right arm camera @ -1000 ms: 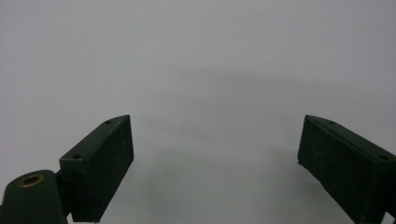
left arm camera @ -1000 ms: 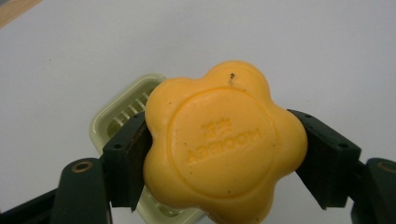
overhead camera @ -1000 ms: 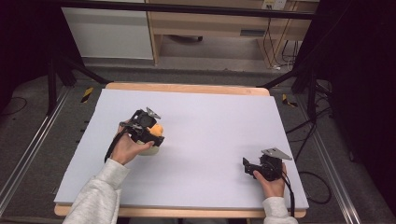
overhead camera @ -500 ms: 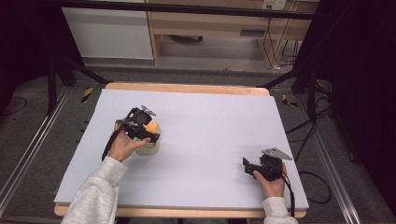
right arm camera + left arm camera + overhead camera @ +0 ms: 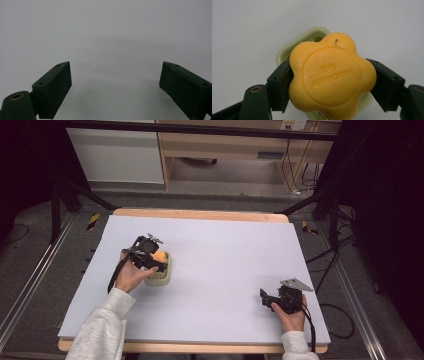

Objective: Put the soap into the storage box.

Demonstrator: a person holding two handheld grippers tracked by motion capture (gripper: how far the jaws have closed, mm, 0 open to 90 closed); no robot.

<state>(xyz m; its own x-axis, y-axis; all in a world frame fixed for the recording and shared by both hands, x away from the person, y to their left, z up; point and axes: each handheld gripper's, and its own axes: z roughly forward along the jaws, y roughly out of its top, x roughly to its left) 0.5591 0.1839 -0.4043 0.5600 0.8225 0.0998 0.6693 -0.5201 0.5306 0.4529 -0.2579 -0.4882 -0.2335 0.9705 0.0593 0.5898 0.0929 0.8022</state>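
An orange flower-shaped soap (image 5: 332, 77) with raised lettering sits between the jaws of my left gripper (image 5: 329, 85), which is shut on its two sides. Directly under the soap lies a pale green soap dish (image 5: 287, 50), mostly hidden by it. In the high view the left gripper (image 5: 156, 260) holds the soap (image 5: 160, 256) over the dish (image 5: 161, 276) at the table's left middle. My right gripper (image 5: 264, 299) rests near the front right of the table, jaws wide apart. In the right gripper view the right gripper (image 5: 115, 87) has only bare white surface between its jaws.
The white table top (image 5: 225, 255) has a wooden edge at the back. Black stand legs (image 5: 75, 195) and cables (image 5: 330, 265) lie on the floor around the table. A wooden shelf unit (image 5: 225, 150) stands behind.
My left gripper has carried the soap slightly toward the person and down, so it now hangs right over the soap dish. The right gripper has stayed still.
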